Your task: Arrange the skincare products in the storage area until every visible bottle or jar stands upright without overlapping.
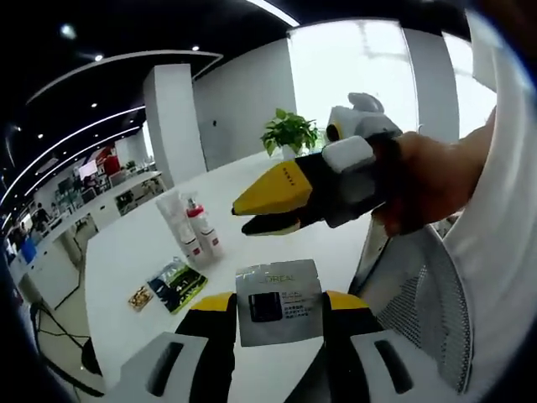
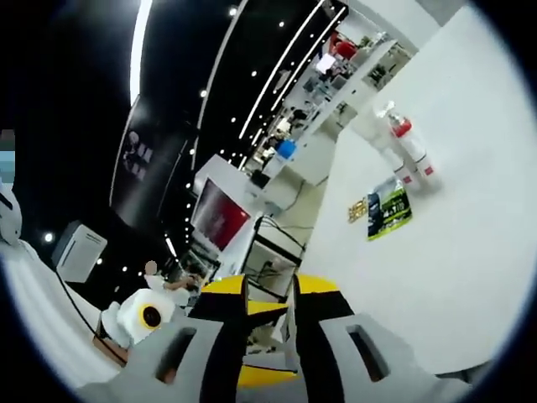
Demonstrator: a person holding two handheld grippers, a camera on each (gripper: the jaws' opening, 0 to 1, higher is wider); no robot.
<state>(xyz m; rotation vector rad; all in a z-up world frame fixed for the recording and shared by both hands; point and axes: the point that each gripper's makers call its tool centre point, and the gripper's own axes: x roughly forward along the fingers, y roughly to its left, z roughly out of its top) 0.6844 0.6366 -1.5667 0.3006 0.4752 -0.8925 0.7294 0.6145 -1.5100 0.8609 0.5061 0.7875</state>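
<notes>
1. In the left gripper view my left gripper has its jaws apart with a grey L'Oréal sachet clamped flat between them, raised above the white table.
2. The right gripper comes in from the right, held in a hand; its yellow tips sit nearly together with nothing between them, above the sachet.
3. Beyond the sachet two white bottles with red trim stand upright and touching on the table.
4. Left of the sachet lies a green-black packet, flat, with a small gold packet just beside it.
5. In the right gripper view the right gripper's jaws are almost closed and empty.
</notes>
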